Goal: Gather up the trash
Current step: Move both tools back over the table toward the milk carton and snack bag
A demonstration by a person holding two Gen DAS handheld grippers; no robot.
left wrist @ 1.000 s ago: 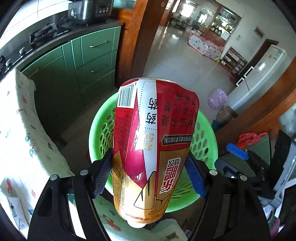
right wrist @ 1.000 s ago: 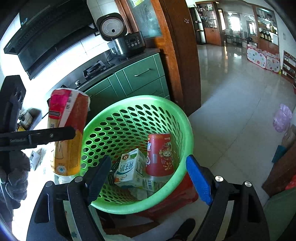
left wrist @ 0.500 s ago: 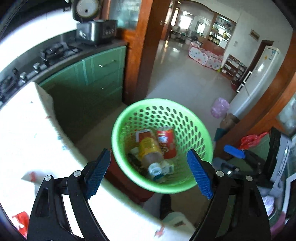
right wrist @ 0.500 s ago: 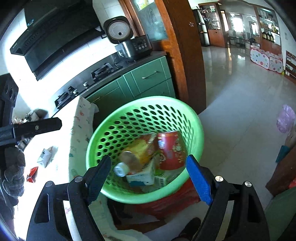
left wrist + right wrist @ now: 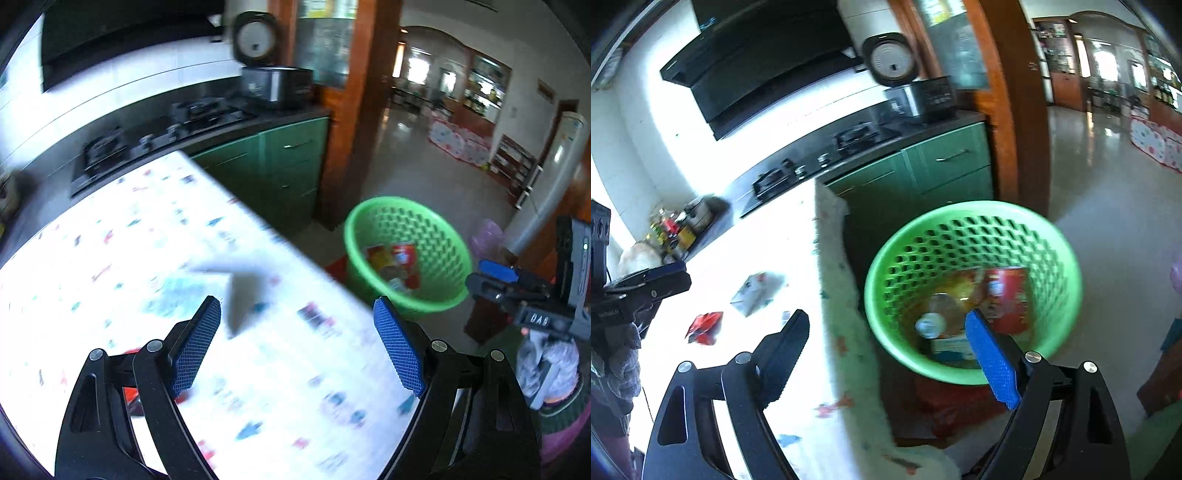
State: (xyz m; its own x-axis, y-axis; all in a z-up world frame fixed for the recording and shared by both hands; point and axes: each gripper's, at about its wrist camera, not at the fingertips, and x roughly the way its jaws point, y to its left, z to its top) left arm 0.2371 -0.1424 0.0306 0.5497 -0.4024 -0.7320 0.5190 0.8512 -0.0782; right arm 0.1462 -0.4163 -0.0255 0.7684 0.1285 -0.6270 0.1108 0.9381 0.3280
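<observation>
Both jaws stood spread and empty; your left gripper (image 5: 295, 347) had dropped its bottle (image 5: 936, 314) into the basket (image 5: 975, 210), lower right, leaving a carton (image 5: 757, 293) and wrapper (image 5: 705, 326) on your worktop (image 5: 798, 236).

Table (image 5: 798, 236) under a white cloth with small coloured prints, blurred in the left wrist view (image 5: 110, 258). On the cloth, left of the basket: a pale carton (image 5: 757, 293), lying tilted, seen in the left wrist view as a blurred grey shape (image 5: 236, 284). Just left of and below the carton, apart from it: a crumpled red wrapper (image 5: 703, 326). Cloth edge hanging over the table side nearest the basket. Floor (image 5: 1115, 206), glossy and pale, to the right of the table. On the floor, just beside the table's corner: a green basket (image 5: 1067, 258) (image 5: 454, 247) over something red at its base.
</observation>
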